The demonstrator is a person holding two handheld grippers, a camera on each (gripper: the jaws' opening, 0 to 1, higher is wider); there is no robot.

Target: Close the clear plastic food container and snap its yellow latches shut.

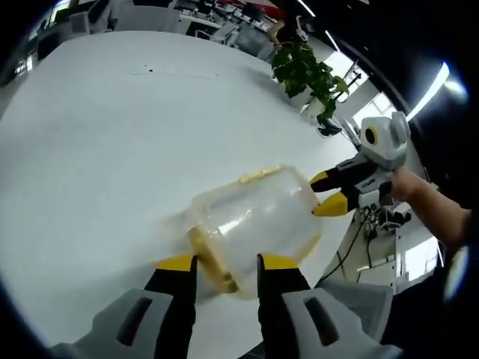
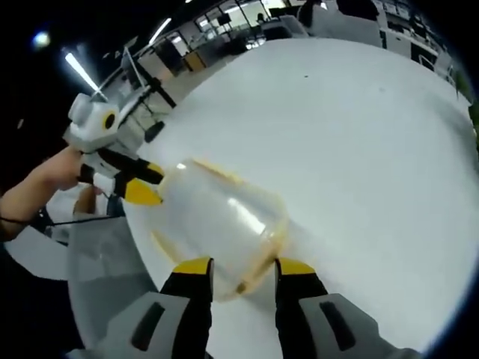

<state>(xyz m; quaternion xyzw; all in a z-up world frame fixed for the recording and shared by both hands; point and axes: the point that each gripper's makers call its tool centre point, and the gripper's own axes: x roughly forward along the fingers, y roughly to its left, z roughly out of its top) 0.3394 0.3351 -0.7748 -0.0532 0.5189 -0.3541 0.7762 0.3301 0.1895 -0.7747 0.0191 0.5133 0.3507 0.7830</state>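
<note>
We see the clear plastic food container with yellow latches (image 1: 254, 224) (image 2: 221, 224) lying near the edge of the round white table (image 1: 112, 149) (image 2: 359, 149), between the two grippers. In the left gripper view it sits just ahead of our left gripper (image 1: 227, 263), whose yellow-tipped black fingers (image 1: 176, 263) stand a narrow gap apart on either side of one long yellow latch (image 1: 209, 262) on the container's near end. The tips look to be at the container's edge, but we cannot tell whether they press on it. A second yellow latch (image 1: 258, 175) runs along the far rim of the container, beyond the fingers.

In the right gripper view the container lies just ahead of our right gripper (image 2: 243, 265), its yellow-tipped fingers (image 2: 193, 266) likewise narrowly apart at the container's near end, where a yellow latch (image 2: 262, 258) curves between them. Whether they grip is not clear to us. Each gripper also shows at the far end of the container in the other's view, its yellow tips close against the plastic, held by a bare hand (image 1: 408, 183) (image 2: 52, 173).

Beyond the left fingers, at the far table edge, stands a green leafy potted plant (image 1: 307, 71). Past the table lie office desks and chairs (image 1: 217, 19) (image 2: 247, 30). We can read no label or writing on anything.
</note>
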